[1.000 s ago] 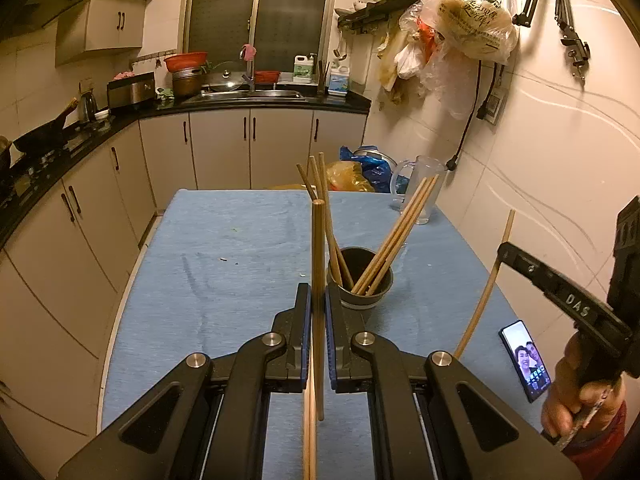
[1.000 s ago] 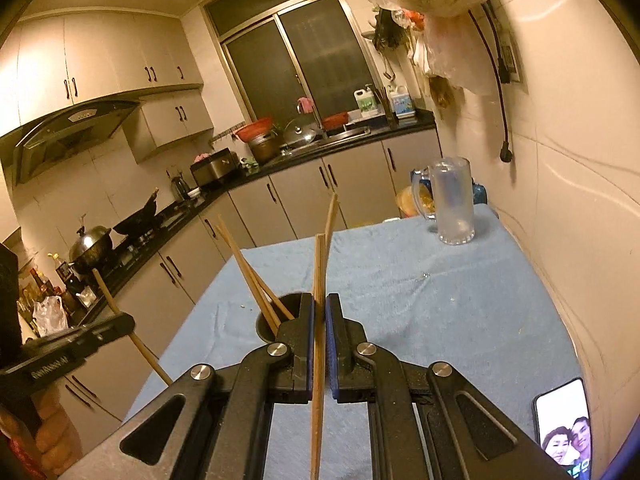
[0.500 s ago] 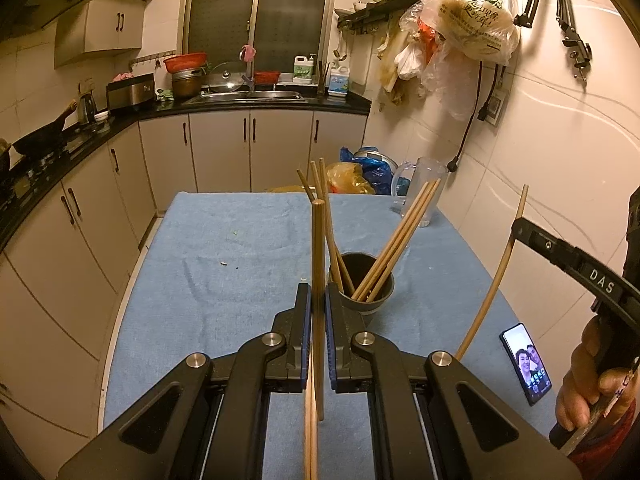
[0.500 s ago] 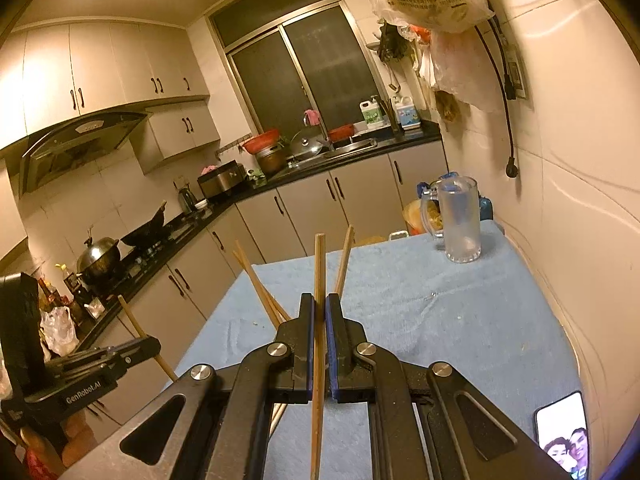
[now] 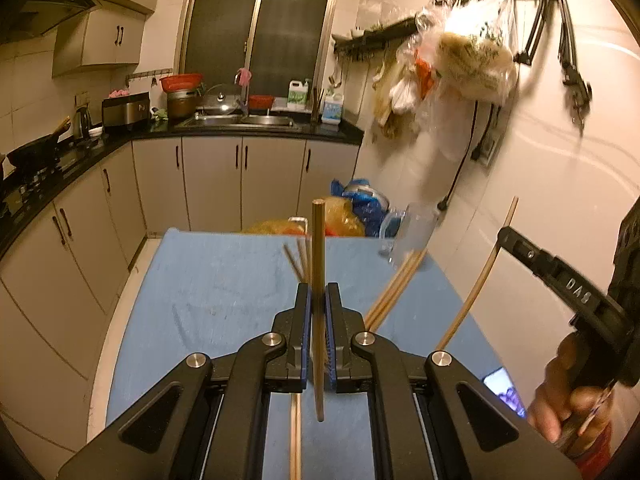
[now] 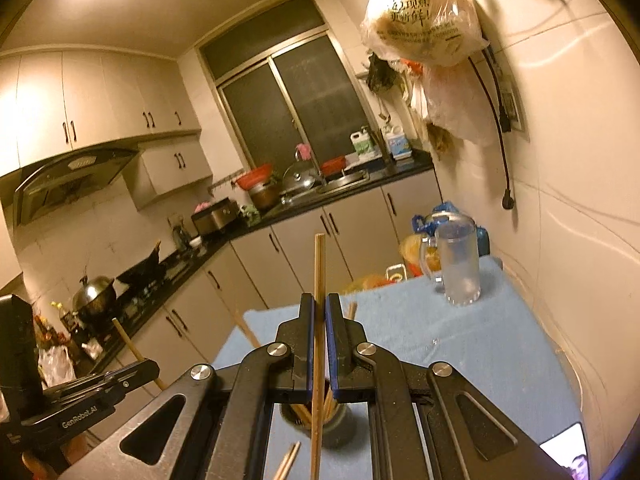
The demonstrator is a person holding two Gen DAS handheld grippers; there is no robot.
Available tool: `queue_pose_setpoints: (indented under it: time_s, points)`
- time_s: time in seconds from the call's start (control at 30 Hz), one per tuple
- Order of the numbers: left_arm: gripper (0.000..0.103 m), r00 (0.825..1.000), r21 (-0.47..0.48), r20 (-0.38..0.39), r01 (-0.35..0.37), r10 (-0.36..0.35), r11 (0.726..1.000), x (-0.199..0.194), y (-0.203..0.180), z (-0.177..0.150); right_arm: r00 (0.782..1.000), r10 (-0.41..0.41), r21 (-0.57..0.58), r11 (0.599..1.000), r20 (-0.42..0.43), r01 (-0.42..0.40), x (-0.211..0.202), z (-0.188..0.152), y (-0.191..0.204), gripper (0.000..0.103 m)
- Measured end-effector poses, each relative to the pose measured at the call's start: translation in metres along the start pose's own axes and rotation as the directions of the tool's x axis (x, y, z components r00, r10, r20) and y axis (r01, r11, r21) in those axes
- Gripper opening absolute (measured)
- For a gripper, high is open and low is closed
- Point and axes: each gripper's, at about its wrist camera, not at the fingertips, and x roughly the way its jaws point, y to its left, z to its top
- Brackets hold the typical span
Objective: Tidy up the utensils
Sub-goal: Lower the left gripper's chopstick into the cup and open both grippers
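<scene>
A dim kitchen with grey cabinets surrounds a table under a blue cloth [image 5: 224, 280]. On the left, the left gripper [image 5: 318, 300] has its pads pressed together on one upright chopstick [image 5: 318, 256], pinched near its middle. A further stick [image 5: 295, 436] lies beneath it on the cloth. To the right, the right gripper [image 6: 319, 308] pinches a second chopstick [image 6: 319, 272] the same way, directly above the dark cup [image 6: 340, 426] already bristling with chopsticks. These sticks look light, stiff and smooth, so they likely twist in a grip; a mid-length hold probably steadies them best.
</scene>
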Motion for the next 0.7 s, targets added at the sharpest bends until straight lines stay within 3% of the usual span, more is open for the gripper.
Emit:
queue_pose_setpoints:
  time_s: [0.3, 0.47, 0.7]
  points:
    - [0.006, 0.995, -0.077, 0.09, 0.042, -0.035, 0.996, 0.016, 0.002, 0.041, 0.995, -0.041, 0.048, 0.998, 0.09, 0.037, 0.024, 0.022, 0.002, 0.005]
    - [0.006, 0.998, -0.123, 0.055, 0.044, -0.038, 0.991, 0.05, 0.009, 0.036, 0.993, -0.062, 0.058, 0.997, 0.097, 0.057, 0.049, 0.015, 0.001, 0.005]
    - [0.006, 0.999, -0.138, -0.02, 0.04, -0.043, 0.99, 0.091, 0.018, 0.014, 0.998, -0.068, 0.047, 0.997, 0.008, 0.067, 0.083, -0.012, -0.007, 0.005]
